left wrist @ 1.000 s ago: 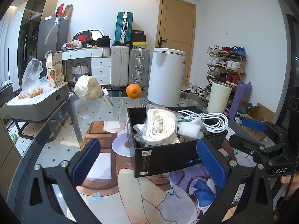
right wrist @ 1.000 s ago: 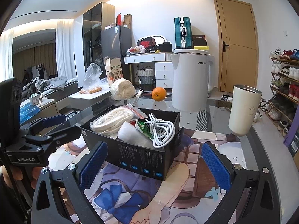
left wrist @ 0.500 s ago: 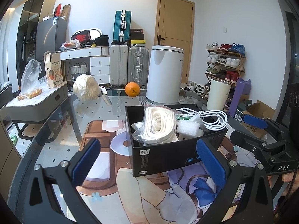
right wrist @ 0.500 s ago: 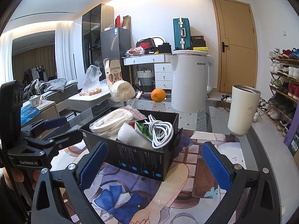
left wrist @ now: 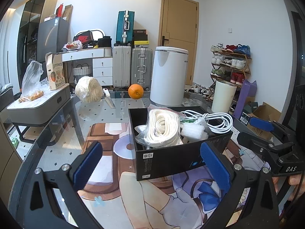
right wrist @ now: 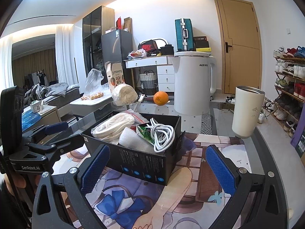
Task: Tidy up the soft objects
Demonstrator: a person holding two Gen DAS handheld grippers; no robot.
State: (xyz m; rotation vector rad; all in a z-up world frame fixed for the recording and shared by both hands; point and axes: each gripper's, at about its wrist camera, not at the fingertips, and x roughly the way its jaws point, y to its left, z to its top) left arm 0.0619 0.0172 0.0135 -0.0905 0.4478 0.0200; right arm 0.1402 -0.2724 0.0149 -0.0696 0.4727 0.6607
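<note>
A black box (left wrist: 171, 158) stands on the printed mat, also in the right wrist view (right wrist: 144, 164). It holds a bagged cream rope bundle (left wrist: 162, 126), white foam wrap (left wrist: 192, 131), a green packet (right wrist: 144, 131) and a coiled white cable (left wrist: 213, 120). A second cream rope ball (left wrist: 88, 89) lies at the table's far left. My left gripper (left wrist: 150, 166) is open and empty, in front of the box. My right gripper (right wrist: 156, 168) is open and empty, at the box's near corner.
An orange (left wrist: 135, 91), a knife (left wrist: 108, 98), a white kettle (left wrist: 168, 76) and a cream tumbler (right wrist: 247, 110) stand at the back of the glass table (left wrist: 63, 137). A shoe rack (right wrist: 289, 80) is on the right.
Both grippers have drifted slightly, so the box sits a little higher in the views. Nothing was picked up or let go.
</note>
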